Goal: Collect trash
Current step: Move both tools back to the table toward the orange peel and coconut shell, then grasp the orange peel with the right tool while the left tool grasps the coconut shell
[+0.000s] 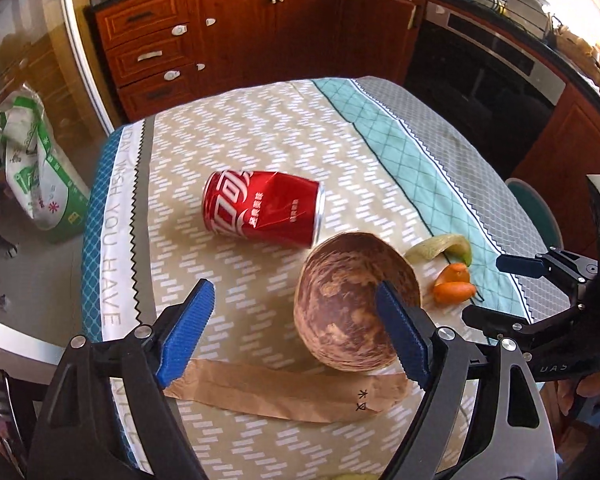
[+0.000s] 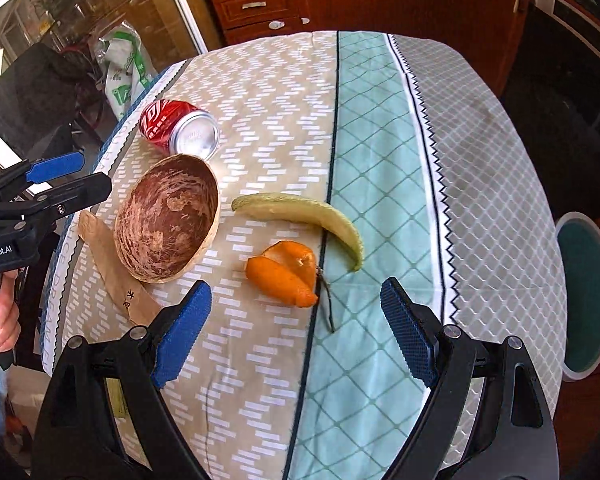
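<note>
Both sets of tongs hang spread and empty above the near edge of the bench [image 2: 480,128]. The left tongs [image 1: 296,324] frame the paper sleeve [image 1: 284,390] and coconut shell [image 1: 352,304], likely to start there. The right tongs [image 2: 296,332] face the orange peel [image 2: 284,276], with the banana peel [image 2: 308,216] behind it and the can [image 1: 262,208] farthest.

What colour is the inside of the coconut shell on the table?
Mottled dark brown with pale tan patches; the coconut shell shows its inside best in the right wrist view.

Left hand-held gripper [image 1: 296,332] jaws wide, right hand-held gripper [image 2: 296,336] likewise, both angled downward
</note>
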Demonstrator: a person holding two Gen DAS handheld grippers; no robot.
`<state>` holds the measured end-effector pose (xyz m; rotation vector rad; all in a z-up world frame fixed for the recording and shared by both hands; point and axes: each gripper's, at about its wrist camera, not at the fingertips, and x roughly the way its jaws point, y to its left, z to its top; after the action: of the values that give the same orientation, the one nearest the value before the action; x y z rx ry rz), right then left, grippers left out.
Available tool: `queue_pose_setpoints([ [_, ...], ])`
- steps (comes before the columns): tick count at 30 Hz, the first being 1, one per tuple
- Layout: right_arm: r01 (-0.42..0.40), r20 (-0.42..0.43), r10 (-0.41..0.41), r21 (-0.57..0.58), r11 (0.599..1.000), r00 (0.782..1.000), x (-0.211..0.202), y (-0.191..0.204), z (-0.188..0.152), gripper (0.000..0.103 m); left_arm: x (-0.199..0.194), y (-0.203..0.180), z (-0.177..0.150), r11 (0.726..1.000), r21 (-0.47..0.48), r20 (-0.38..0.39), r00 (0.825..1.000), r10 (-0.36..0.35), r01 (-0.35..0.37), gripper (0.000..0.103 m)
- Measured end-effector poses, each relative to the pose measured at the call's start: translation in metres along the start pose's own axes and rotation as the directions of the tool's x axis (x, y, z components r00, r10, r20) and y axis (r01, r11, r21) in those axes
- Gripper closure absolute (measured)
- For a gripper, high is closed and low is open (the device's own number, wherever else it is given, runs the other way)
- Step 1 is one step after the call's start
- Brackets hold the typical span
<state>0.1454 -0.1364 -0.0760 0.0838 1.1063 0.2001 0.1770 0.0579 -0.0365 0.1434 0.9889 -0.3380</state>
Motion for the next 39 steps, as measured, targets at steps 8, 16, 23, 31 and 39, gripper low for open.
queue_pose_setpoints([
  [8,0.035,-0.025,-0.037,-0.072,0.997,0.999,0.026,0.016,0.003,0.034,0.015,0.017,-0.008,0.999,-0.041,-0.022,1.0,-0.004,0.003,0.019],
  [16,0.099,-0.022,-0.103,-0.13,0.987,0.994,0.032,0.023,-0.001,0.069,0.022,0.015,-0.011,0.999,-0.041,-0.03,0.999,-0.014,0.013,0.019],
  [23,0.089,-0.017,-0.091,-0.12,0.989,0.996,0.019,0.025,-0.002,0.082,0.024,0.011,-0.013,0.999,-0.035,-0.034,0.999,-0.011,0.01,0.019],
  [31,0.096,0.007,-0.095,-0.087,0.992,0.995,-0.002,0.014,-0.002,0.082,0.033,0.006,-0.015,0.999,-0.033,-0.046,0.998,-0.041,0.039,0.019],
  [39,0.101,0.014,-0.1,-0.056,0.993,0.995,-0.01,0.002,-0.005,0.082,0.043,-0.004,-0.019,0.999,-0.014,-0.063,0.997,-0.053,0.052,0.019],
])
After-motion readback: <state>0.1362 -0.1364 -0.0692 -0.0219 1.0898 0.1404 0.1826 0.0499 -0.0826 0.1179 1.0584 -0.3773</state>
